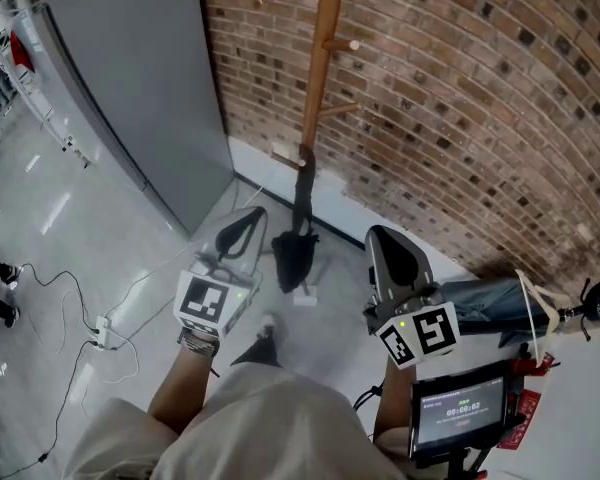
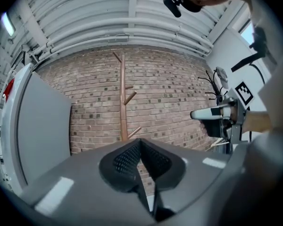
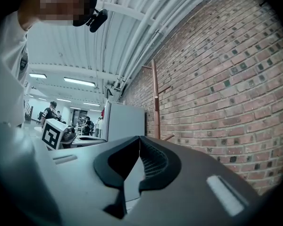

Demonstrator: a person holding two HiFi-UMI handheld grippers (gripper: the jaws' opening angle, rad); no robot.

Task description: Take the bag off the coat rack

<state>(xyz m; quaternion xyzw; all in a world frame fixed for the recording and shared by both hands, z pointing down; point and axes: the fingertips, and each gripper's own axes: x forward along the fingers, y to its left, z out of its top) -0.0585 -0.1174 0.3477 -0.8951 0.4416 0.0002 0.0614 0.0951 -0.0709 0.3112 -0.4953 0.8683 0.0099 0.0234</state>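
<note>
A wooden coat rack stands against the brick wall. A black bag hangs by its strap from a low peg and reaches down near the floor. My left gripper is shut and empty, just left of the bag and apart from it. My right gripper is also shut and empty, to the bag's right. In the left gripper view the rack rises beyond the shut left gripper, whose jaws hide the bag. The right gripper view shows the rack past the shut right gripper.
A tall grey cabinet stands left of the rack. Cables and a power strip lie on the floor at left. At right are a grey bundle and a small screen. People stand far off in the hall.
</note>
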